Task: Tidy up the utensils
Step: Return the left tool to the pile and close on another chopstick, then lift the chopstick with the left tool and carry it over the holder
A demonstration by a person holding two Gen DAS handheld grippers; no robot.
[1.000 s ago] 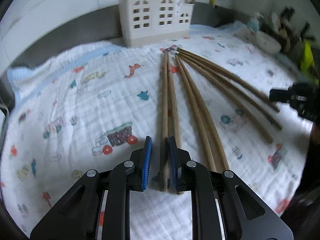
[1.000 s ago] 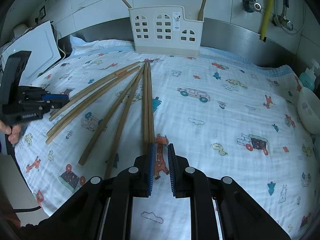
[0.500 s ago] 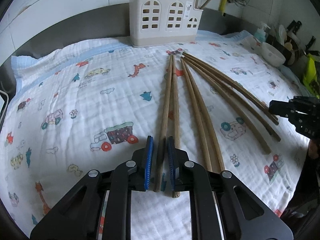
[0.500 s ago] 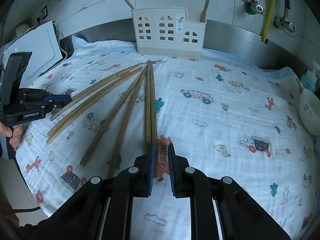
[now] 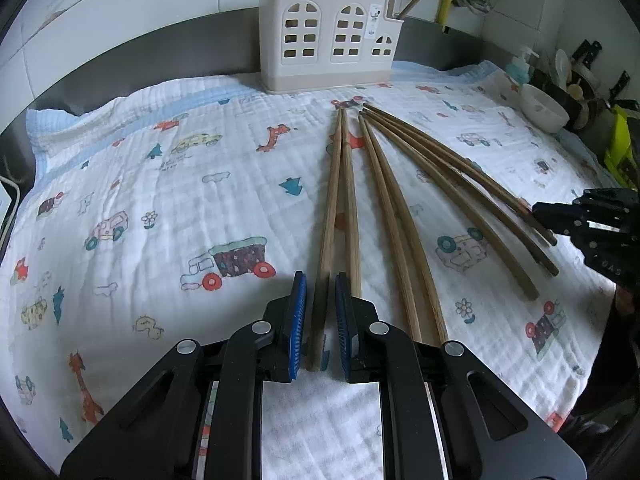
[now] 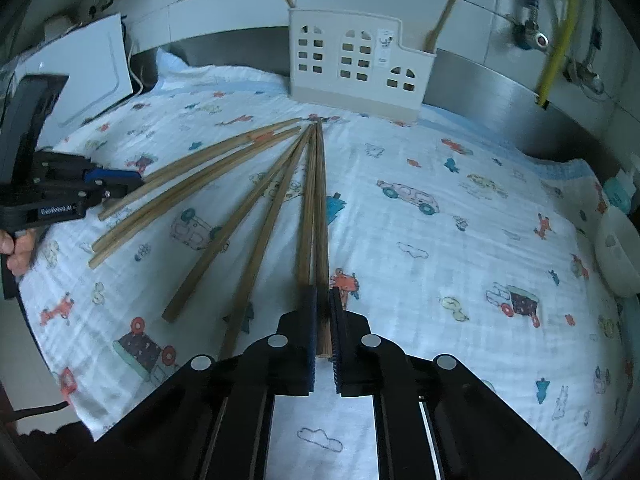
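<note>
Several long wooden chopsticks fan out on the printed cloth (image 5: 160,200) from a point in front of the cream utensil holder (image 5: 328,40) (image 6: 360,68). My left gripper (image 5: 320,280) is shut on the near end of the leftmost chopstick (image 5: 332,200); it shows at the fan's left edge as the left gripper (image 6: 132,180) in the right wrist view. The jaws of my right gripper (image 6: 323,292) are closing, and its pads press on the rightmost chopstick (image 6: 320,208). From the left wrist, the right gripper (image 5: 538,210) appears at the fan's right side.
Two wooden sticks (image 6: 444,12) stand in the holder. A white bowl (image 5: 544,108) and a soap bottle (image 5: 520,68) sit at the right edge. A white appliance (image 6: 80,76) stands at the far left, a yellow pipe (image 6: 556,40) on the wall.
The right gripper's jaws closed on the rightmost chopstick, which earlier lay just ahead of its left pad. The left gripper rolled slightly and its pads narrowed on its chopstick.
</note>
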